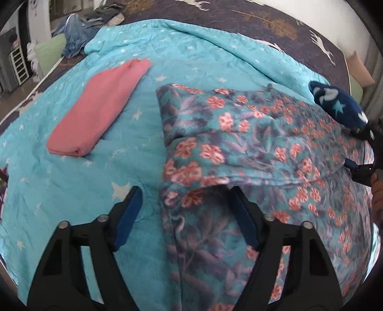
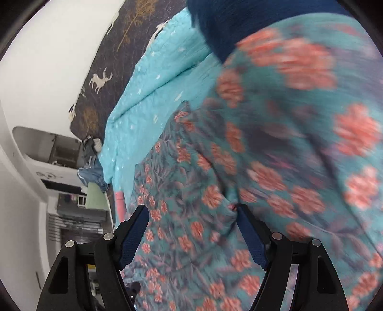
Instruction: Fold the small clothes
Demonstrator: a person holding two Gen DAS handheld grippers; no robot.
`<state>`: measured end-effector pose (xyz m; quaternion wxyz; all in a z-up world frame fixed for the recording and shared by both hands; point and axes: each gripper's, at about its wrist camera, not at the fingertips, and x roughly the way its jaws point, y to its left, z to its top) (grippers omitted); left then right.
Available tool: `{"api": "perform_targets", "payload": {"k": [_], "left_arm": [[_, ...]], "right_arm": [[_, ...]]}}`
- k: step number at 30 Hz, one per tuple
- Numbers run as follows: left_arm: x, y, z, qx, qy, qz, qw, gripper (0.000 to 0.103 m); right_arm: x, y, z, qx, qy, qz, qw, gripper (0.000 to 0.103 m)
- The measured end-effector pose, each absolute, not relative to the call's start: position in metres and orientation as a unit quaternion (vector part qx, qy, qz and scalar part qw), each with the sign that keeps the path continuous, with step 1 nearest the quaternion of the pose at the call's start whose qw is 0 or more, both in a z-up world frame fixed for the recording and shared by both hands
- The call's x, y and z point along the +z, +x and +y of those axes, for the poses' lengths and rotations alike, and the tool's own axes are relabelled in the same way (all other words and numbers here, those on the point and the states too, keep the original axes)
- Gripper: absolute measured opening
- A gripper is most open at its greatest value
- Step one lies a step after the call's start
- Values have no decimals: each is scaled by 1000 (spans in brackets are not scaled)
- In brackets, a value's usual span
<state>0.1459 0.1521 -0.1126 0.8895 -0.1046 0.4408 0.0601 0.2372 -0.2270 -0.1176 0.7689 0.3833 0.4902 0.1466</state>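
A teal garment with pink flowers (image 1: 239,134) lies spread on a turquoise star-print blanket (image 1: 71,191). Its left edge and a folded flap run between the fingers of my left gripper (image 1: 184,190), which is open just above it. My right gripper (image 1: 356,148) shows at the garment's right side, jaws apart. In the right wrist view the right gripper (image 2: 191,208) is open close over the blurred floral garment (image 2: 263,143). Its right fingertip (image 2: 239,210) touches a pucker in the cloth.
A folded pink cloth (image 1: 100,107) lies on the blanket to the left. A dark blue starred fabric (image 1: 335,105) sits at the garment's far right corner. Beyond is a dark deer-print sheet (image 1: 263,14), with a heap of clothes (image 1: 79,31) at the far left corner. A hand (image 1: 378,191) shows at the right edge.
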Motion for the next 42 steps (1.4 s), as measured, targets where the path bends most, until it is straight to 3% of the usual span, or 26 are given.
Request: {"api": "perform_targets", "payload": {"k": [1, 2, 3, 4, 6, 12, 16, 19, 22, 27, 30, 32, 36, 40, 42], "left_arm": [[-112, 146, 155, 65, -110, 439, 889, 59], [-111, 146, 159, 72, -117, 436, 890, 54], [-109, 144, 163, 79, -122, 431, 891, 44], [-105, 141, 166, 83, -126, 424, 893, 37], [-100, 137, 168, 92, -124, 413, 897, 34], [-90, 127, 148, 78, -70, 397, 912, 35], [-95, 125, 137, 75, -46, 408, 909, 35], [-93, 117, 144, 67, -58, 414, 906, 36], [-86, 109, 149, 64, -69, 410, 907, 38], [-56, 100, 139, 45, -76, 367, 926, 39], [-47, 110, 121, -8, -78, 356, 931, 46], [-56, 125, 108, -30, -67, 366, 928, 52], [-113, 167, 103, 21, -25, 458, 888, 52], [-85, 146, 85, -17, -27, 415, 909, 54], [-67, 133, 70, -37, -7, 392, 919, 61]], "right_arm": [[-113, 242, -223, 147, 370, 494, 773, 43], [-111, 246, -218, 151, 351, 504, 774, 8], [-109, 250, -214, 157, 338, 518, 770, 6], [-101, 246, -214, 157, 340, 507, 776, 6], [-77, 235, -218, 159, 321, 472, 806, 6], [-13, 174, -247, 138, 224, 380, 887, 6], [-51, 169, -265, 76, 145, 458, 874, 21], [-73, 155, -289, 60, 177, 491, 851, 22], [-64, 139, -309, 58, 210, 476, 852, 26], [-36, 128, -296, 64, 143, 441, 884, 28], [-32, 124, -282, 94, 130, 438, 885, 28], [-37, 122, -282, 104, 145, 443, 878, 28], [-65, 110, -293, 95, 177, 466, 862, 28], [-76, 81, -346, 64, 236, 457, 855, 28], [-81, 63, -380, 35, 282, 442, 851, 37]]}}
